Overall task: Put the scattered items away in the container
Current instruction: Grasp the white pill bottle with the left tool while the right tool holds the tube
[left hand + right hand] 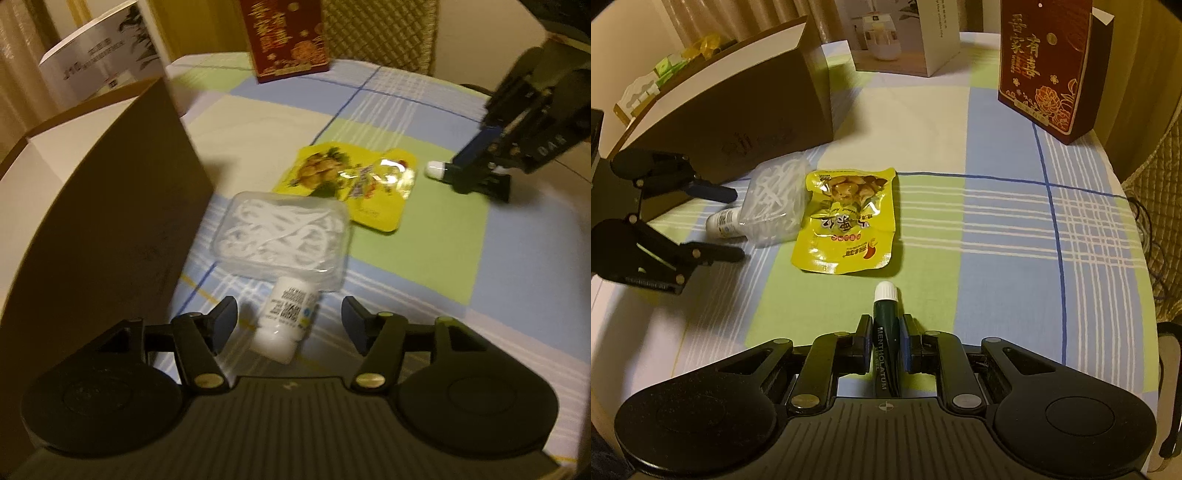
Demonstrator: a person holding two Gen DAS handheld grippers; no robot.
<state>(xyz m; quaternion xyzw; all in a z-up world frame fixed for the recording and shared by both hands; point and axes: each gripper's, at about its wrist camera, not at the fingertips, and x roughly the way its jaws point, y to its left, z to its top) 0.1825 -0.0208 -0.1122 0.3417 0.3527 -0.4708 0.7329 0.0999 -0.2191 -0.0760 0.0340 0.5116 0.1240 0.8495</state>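
The right tongs (885,345) clamp the lip balm (885,332). The left tongs (289,325) stand half-open around the white bottle (286,325) on the counter (997,229); closing off-centre could roll it away.

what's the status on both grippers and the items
Right gripper shut on lip gel tube. Left gripper open around white bottle. Floss box touching bottle.

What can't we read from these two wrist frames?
- Brown box interior: left wrist view, near wall hides it; right wrist view shows only item tops over the rim.
- White bottle label: motion-blurred.
- Lip gel tube base: right wrist view, hidden behind the right gripper body.
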